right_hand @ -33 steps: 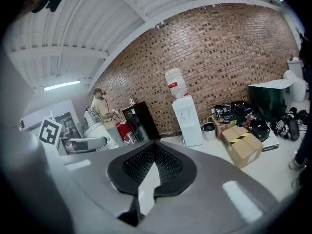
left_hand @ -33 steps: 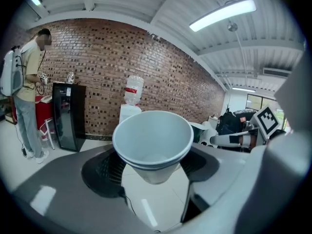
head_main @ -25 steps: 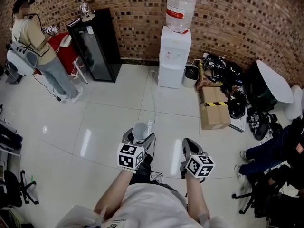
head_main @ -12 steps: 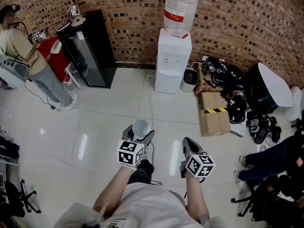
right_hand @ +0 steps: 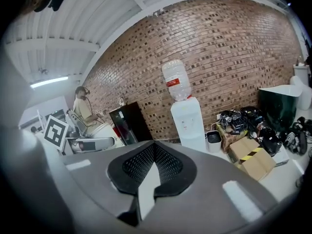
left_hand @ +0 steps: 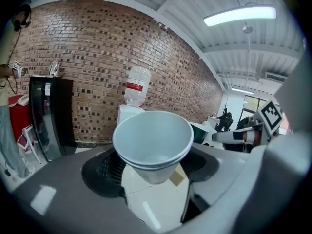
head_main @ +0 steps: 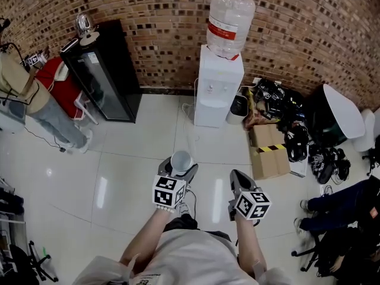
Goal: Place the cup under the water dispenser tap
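A white paper cup [head_main: 180, 158] stands upright between the jaws of my left gripper [head_main: 179, 167], which is shut on its sides. In the left gripper view the cup [left_hand: 153, 143] fills the middle, empty inside, with the pads of the left gripper [left_hand: 153, 165] against its lower wall. My right gripper [head_main: 237, 180] is held level beside it, shut, with nothing in it; its pads meet at the tip in the right gripper view [right_hand: 154, 150]. The white water dispenser [head_main: 218, 88] with a bottle [head_main: 229, 15] on top stands ahead against the brick wall, well beyond both grippers.
A black cabinet [head_main: 104, 70] stands left of the dispenser. A small bin [head_main: 238, 107], a heap of bags [head_main: 284, 103] and a cardboard box [head_main: 270, 152] lie to its right. A person [head_main: 27, 97] stands far left; someone's legs [head_main: 335, 202] show at right.
Both grippers, the left one with the cup, have moved forward over the tiled floor. The dispenser is nearer and the standing person has slid towards the left edge.
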A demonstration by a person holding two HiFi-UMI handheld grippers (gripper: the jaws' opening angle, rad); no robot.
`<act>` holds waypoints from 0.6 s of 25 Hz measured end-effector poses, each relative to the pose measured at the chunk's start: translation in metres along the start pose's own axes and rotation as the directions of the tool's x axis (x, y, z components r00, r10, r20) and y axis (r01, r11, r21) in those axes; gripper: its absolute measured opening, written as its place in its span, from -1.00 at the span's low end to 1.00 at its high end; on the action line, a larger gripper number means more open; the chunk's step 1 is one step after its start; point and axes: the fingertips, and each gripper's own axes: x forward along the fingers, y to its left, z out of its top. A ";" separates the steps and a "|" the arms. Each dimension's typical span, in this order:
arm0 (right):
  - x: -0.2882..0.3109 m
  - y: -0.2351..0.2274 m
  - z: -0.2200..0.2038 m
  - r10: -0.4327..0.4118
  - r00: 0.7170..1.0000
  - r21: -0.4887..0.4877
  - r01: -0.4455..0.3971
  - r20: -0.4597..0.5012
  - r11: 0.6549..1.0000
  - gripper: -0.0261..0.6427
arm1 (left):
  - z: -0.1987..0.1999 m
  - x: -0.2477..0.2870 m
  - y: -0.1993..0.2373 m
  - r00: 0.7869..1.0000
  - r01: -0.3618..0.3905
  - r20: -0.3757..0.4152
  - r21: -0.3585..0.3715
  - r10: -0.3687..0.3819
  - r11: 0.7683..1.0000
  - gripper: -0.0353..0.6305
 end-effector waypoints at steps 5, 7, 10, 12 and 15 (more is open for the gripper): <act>0.031 0.017 0.012 0.001 1.000 -0.028 -0.001 -0.005 1.000 -0.92 | 0.007 0.019 0.030 1.000 0.010 -0.012 0.013 -0.010 1.000 0.15; 0.039 0.019 0.015 0.000 1.000 -0.028 0.000 -0.010 1.000 -0.92 | 0.008 0.026 0.039 1.000 0.007 -0.026 0.017 -0.006 1.000 0.15; 0.050 0.014 0.021 -0.011 1.000 -0.024 0.010 -0.009 1.000 -0.92 | 0.009 0.040 0.045 0.999 0.020 -0.039 0.021 -0.019 1.000 0.15; 0.056 0.010 0.023 -0.016 1.000 -0.017 0.015 -0.008 1.000 -0.92 | 0.009 0.048 0.049 0.999 0.028 -0.047 0.021 -0.027 0.999 0.15; 0.064 0.001 0.021 -0.021 1.000 -0.009 0.021 -0.014 1.000 -0.92 | 0.006 0.063 0.054 0.998 0.033 -0.060 0.019 -0.031 0.999 0.15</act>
